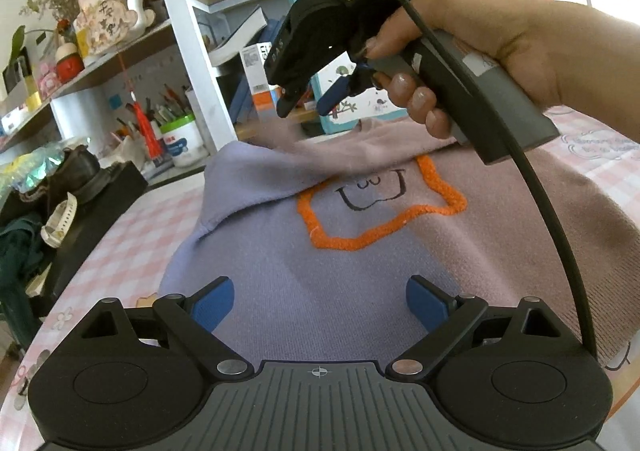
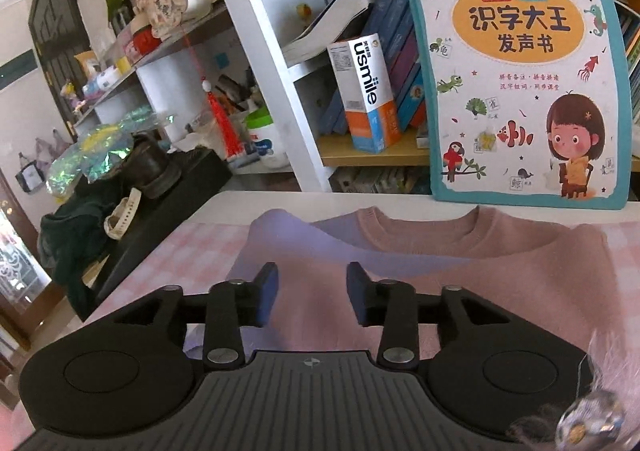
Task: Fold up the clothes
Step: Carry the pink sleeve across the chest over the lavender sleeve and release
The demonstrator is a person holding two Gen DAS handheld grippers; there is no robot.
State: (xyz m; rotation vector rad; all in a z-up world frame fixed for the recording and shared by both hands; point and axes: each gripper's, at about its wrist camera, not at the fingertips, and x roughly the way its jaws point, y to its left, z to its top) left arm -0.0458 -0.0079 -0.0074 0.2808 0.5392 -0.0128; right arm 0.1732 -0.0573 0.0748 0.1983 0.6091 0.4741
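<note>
At ten o'clock a white tub (image 1: pixel 182 139) holds pens; both left gripper (image 1: pixel 320 305) and right gripper (image 2: pixel 312 291) gape wide over the sweater (image 1: pixel 320 251)

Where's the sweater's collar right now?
In the right wrist view, the collar lies at the table's far edge, just below the upright children's book, ahead of the open right gripper.

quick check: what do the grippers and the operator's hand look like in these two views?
Both grippers are black linkage bodies with silver pivot pins, a ribbed grey deck with a crosshair mark, and blue finger pads. The right gripper has a grey handle, a black cable and white "DAS" lettering. The right hand is bare, no sleeve showing.
</note>
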